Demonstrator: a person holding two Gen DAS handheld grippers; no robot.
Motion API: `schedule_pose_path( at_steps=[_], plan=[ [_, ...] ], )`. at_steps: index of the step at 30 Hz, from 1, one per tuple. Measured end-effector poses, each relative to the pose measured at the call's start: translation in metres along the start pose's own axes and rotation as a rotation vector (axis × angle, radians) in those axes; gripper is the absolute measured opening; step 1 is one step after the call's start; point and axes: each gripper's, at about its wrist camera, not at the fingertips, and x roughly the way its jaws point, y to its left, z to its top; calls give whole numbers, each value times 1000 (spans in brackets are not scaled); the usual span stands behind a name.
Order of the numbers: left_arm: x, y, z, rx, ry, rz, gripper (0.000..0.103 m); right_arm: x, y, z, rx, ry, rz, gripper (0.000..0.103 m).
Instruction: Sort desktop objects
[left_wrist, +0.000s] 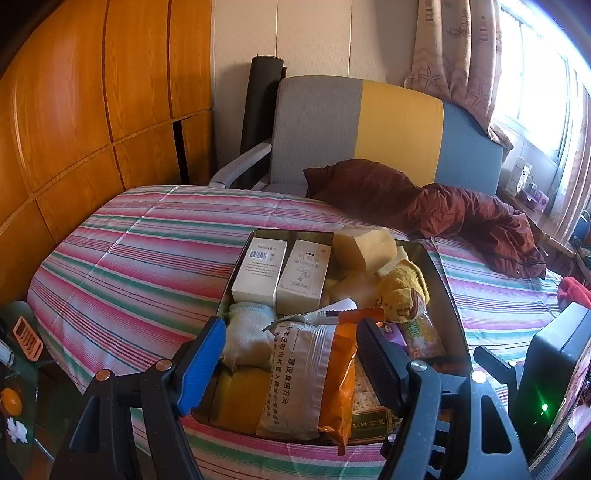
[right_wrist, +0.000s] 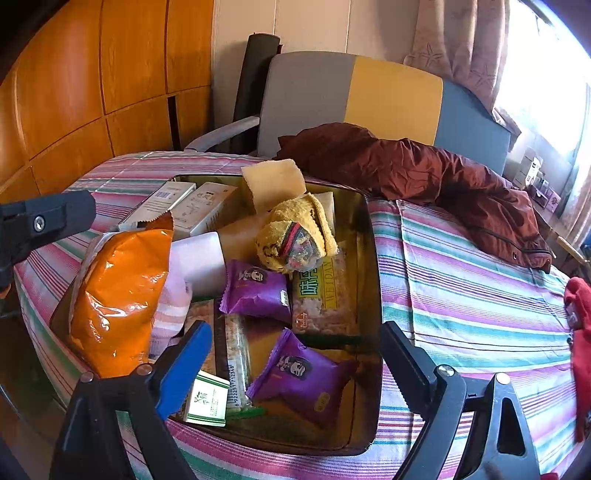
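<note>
Orange snack bag: light, crinkly, slippery; pinch its serrated top seam. Left gripper wide, straddling it; right gripper wide, empty.

Crammed tin; bare striped cloth alongside

Snack packets, boxes and towel in tray on table, jacket behind.

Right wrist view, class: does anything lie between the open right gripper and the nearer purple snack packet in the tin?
Nothing visible does. The right gripper is open above the purple snack packet, whose top is uncovered in the tin.
</note>
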Motion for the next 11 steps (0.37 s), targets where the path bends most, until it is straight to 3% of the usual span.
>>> schedule_pose_path(
  at_steps=[2, 11],
  plan=[
    [-1, 0, 0, 1, -12, -3, 64, 0, 0, 0, 0, 1, 1, 92],
    [-2, 0, 1, 11, -11, -10, 62, -1, -1, -1, 3, -4, -6, 92]
  ],
)
